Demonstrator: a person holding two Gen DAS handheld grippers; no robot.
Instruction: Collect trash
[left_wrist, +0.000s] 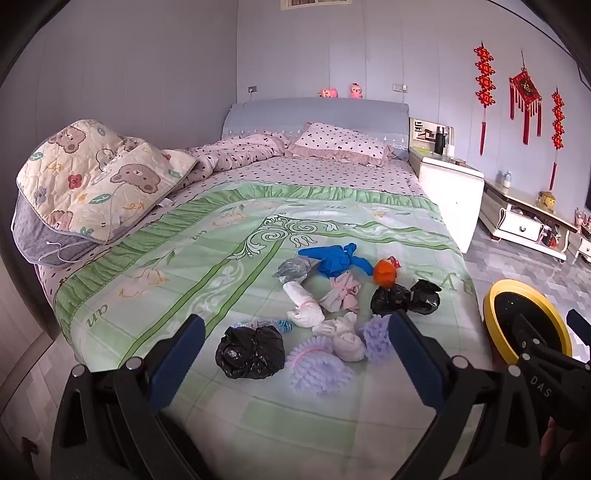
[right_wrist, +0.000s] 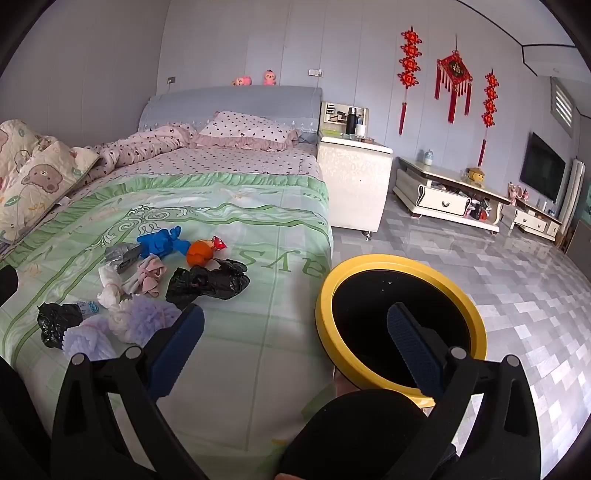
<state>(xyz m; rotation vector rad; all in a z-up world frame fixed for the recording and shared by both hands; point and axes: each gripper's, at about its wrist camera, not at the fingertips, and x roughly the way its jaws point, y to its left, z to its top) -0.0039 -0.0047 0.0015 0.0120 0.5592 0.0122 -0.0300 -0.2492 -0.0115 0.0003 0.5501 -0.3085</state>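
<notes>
left wrist view: the left claw (left_wrist: 295, 339) hangs above the near end of the bed (left_wrist: 147, 295), jaws spread wide and holding nothing; no pad touches any trash. between its fingers lies the pile: two black bags, one near (left_wrist: 250, 352) and one farther right (left_wrist: 404, 297), two lilac fluffy bundles (left_wrist: 321, 365), a white roll (left_wrist: 303, 304) whose long axis runs from far-left to near-right, a white knotted wad (left_wrist: 345, 338), a pink rag (left_wrist: 341, 295), a grey bag (left_wrist: 293, 269), a blue glove (left_wrist: 334, 258) stretched left to right, and one orange ball (left_wrist: 385, 275). all of it sits on the green cover, well short of the pillows.

right wrist view: the right claw (right_wrist: 295, 343) is likewise released and empty, its left finger over the bed edge, its right finger in front of the bin (right_wrist: 325, 295). the single yellow-rimmed bin stands on the floor just beside the bed, mouth up, black inside. the pile lies to the left of this claw, apart from it.
</notes>
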